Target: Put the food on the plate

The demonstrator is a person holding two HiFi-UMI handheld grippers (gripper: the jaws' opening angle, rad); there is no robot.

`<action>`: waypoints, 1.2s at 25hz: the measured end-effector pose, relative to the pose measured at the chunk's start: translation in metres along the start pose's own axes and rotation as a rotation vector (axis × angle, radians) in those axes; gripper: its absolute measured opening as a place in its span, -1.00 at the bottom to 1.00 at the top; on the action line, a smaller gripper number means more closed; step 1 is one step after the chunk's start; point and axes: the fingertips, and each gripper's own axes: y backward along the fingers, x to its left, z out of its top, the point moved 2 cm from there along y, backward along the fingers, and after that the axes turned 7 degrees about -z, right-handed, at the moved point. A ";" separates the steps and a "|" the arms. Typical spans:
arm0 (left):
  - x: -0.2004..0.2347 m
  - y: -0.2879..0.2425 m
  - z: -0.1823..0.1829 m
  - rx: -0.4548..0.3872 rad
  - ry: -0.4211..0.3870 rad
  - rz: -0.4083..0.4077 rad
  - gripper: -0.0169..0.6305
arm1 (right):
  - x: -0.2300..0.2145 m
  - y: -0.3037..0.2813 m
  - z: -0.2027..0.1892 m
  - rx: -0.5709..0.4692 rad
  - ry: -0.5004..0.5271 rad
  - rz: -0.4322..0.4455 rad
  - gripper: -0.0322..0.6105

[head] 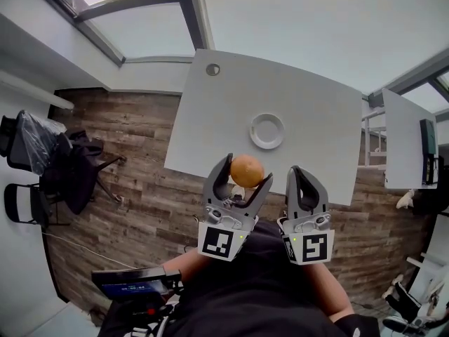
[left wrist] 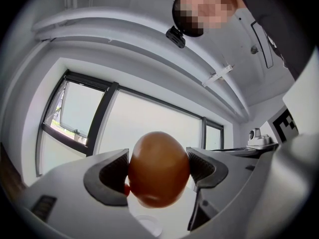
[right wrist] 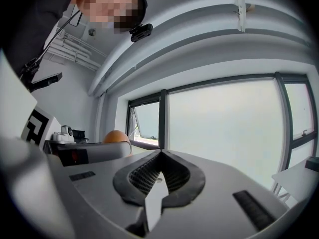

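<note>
Clamping egg (head: 247, 170), L gripper (head: 245, 173); plate (head: 267, 130) near table (head: 231, 104) edge.

My left gripper (head: 245, 172) and right gripper (head: 303, 176) were pale grey moulded plastic. Each had two curved fingers lined with dark, ribbed rubber pads (left wrist: 110, 176). At the six o'clock end of each body, in the head view, sat a white cube (head: 217, 243) printed with a black square marker. A small green light (head: 240, 237) glowed at three o'clock of the left cube and at nine o'clock of the right. I wore a black top (head: 252, 293).
</note>
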 end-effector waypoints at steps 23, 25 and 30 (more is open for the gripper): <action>0.005 -0.023 -0.020 0.086 0.013 0.055 0.11 | -0.016 -0.022 0.006 -0.049 -0.031 0.061 -0.91; -0.001 -0.032 -0.019 0.090 -0.001 0.051 0.11 | -0.024 -0.024 0.012 -0.063 -0.034 0.068 -0.91; -0.015 -0.055 -0.031 0.128 -0.025 0.027 0.11 | -0.047 -0.026 0.012 -0.080 -0.052 0.063 -0.91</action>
